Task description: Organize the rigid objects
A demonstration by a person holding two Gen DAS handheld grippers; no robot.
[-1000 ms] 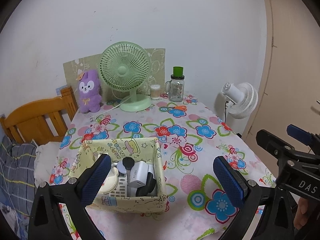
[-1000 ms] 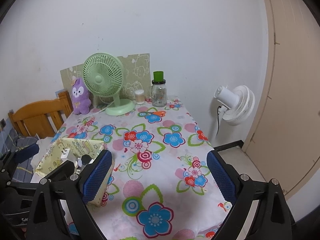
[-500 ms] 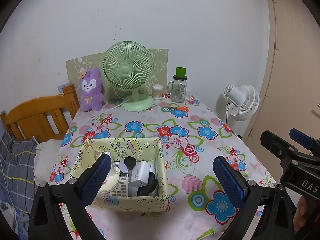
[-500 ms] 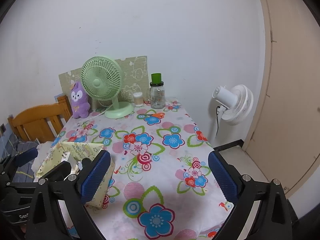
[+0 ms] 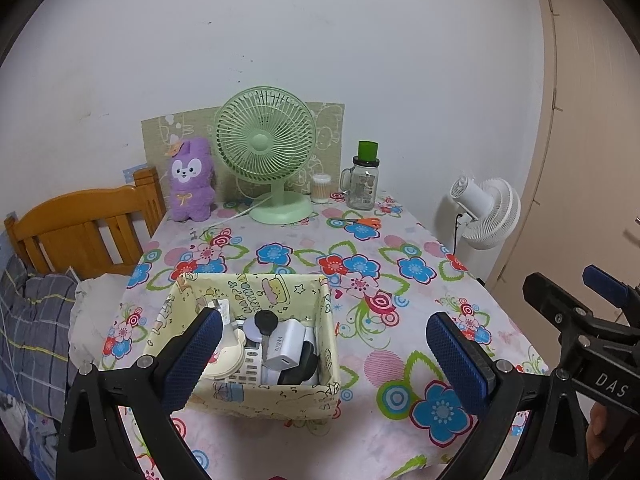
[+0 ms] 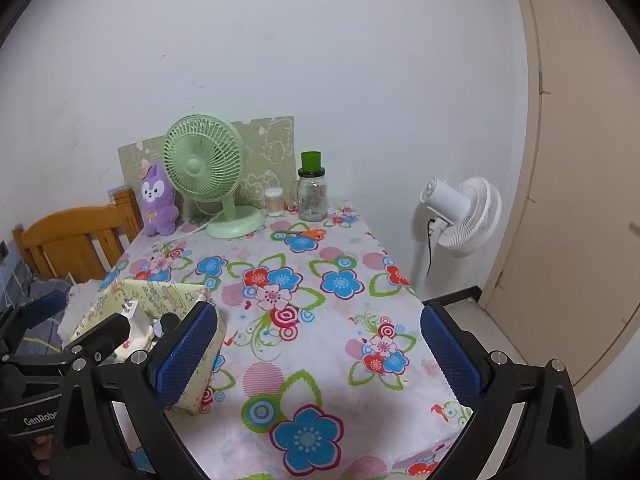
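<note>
1. Barely anything moved since a second ago, only the right gripper (image 6: 314, 356) jaws are opening, empty, right of the box (image 5: 256, 392).
2. Left gripper (image 5: 320, 360) gapes wide, empty, hovering near the box; charger (image 5: 282, 346) and key (image 5: 265, 323) sit inside.

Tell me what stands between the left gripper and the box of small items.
Nothing visible does. The left gripper hangs open just short of the yellow box, whose open top is unobstructed; no other thing lies between them.

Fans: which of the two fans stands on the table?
The green fan does; its base sits on the flowered tablecloth beside the purple plush. The white fan stands off the table's right side, lower down, by the door.
</note>
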